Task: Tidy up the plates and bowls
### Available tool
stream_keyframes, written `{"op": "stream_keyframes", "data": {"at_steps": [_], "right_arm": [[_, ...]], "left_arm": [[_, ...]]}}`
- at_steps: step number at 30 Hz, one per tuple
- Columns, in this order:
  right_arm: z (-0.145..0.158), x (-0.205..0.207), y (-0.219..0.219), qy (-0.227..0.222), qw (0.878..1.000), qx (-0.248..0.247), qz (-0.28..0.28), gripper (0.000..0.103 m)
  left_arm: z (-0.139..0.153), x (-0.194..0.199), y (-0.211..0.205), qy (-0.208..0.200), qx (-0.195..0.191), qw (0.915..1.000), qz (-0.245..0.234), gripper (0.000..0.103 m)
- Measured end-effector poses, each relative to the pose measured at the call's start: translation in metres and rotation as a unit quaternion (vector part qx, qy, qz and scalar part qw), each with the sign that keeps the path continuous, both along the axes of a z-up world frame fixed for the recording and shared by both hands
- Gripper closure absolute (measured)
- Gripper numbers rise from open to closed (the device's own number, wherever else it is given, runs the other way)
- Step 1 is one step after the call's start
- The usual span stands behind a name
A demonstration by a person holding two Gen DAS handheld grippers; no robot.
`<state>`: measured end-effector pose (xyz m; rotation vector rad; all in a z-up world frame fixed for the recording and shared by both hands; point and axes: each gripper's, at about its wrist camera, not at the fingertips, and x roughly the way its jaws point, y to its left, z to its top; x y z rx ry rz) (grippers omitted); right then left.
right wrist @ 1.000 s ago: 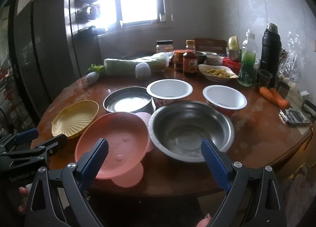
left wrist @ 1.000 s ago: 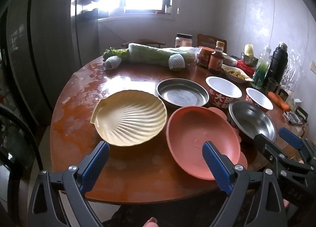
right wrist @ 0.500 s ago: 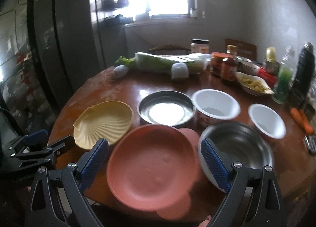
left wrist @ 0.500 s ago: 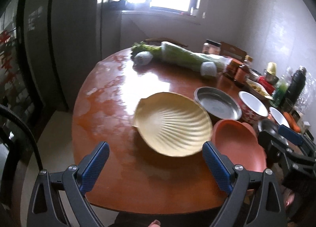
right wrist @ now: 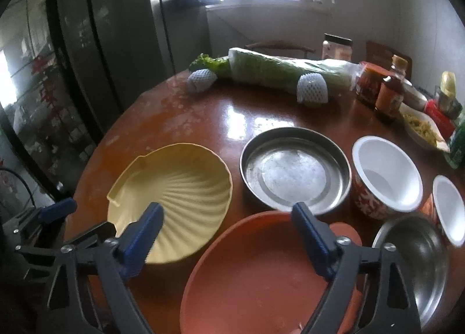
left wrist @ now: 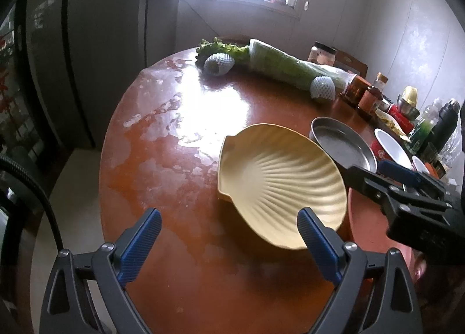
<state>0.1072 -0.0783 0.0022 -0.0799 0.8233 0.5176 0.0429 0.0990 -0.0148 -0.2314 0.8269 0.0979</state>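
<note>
A cream shell-shaped plate lies on the round wooden table. A salmon plate lies at its right. Behind them are a shallow steel dish, a red-and-white bowl, a smaller white bowl and a deep steel bowl. My left gripper is open and empty over the near table edge, its right finger at the shell plate's rim. My right gripper is open and empty above the near edges of the shell plate and the salmon plate; it shows at the right of the left wrist view.
At the table's back lie a wrapped cabbage and two foam-netted fruits. Jars, sauce bottles, a food dish and a black flask crowd the back right. A dark cabinet stands left of the table.
Both grippers have swung left. The shell plate now sits in front of my left gripper, and the salmon plate and shell plate fill the right view. Nothing was grasped.
</note>
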Motion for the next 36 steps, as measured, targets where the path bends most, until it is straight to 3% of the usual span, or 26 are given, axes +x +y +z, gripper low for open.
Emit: {"op": "stream_keyframes", "data": {"at_steps": [2, 5, 15, 17, 23, 36], "right_arm": [[-0.003, 0.007, 0.008, 0.003, 1.0, -0.012, 0.011, 0.034], [-0.012, 0.014, 0.017, 0.02, 0.999, -0.028, 0.022, 0.046], [-0.028, 0.028, 0.029, 0.043, 0.998, -0.043, 0.034, 0.066], [-0.029, 0.032, 0.031, 0.046, 0.997, -0.043, 0.037, 0.073], [-0.03, 0.036, 0.031, 0.05, 0.997, -0.037, 0.039, 0.077], [-0.022, 0.016, 0.043, 0.065, 0.996, -0.003, 0.056, 0.077]], "left_arm": [[-0.002, 0.005, 0.0, 0.004, -0.005, 1.0, -0.005, 0.015], [-0.005, 0.011, 0.001, 0.009, -0.008, 0.9999, -0.009, 0.022], [-0.012, 0.026, 0.002, 0.021, -0.025, 0.9992, -0.022, 0.046], [-0.014, 0.028, 0.002, 0.024, -0.029, 0.9991, -0.022, 0.055], [-0.018, 0.034, 0.006, 0.03, -0.028, 0.9991, -0.013, 0.068], [-0.007, 0.054, 0.039, 0.02, -0.006, 0.9998, 0.007, 0.069]]}}
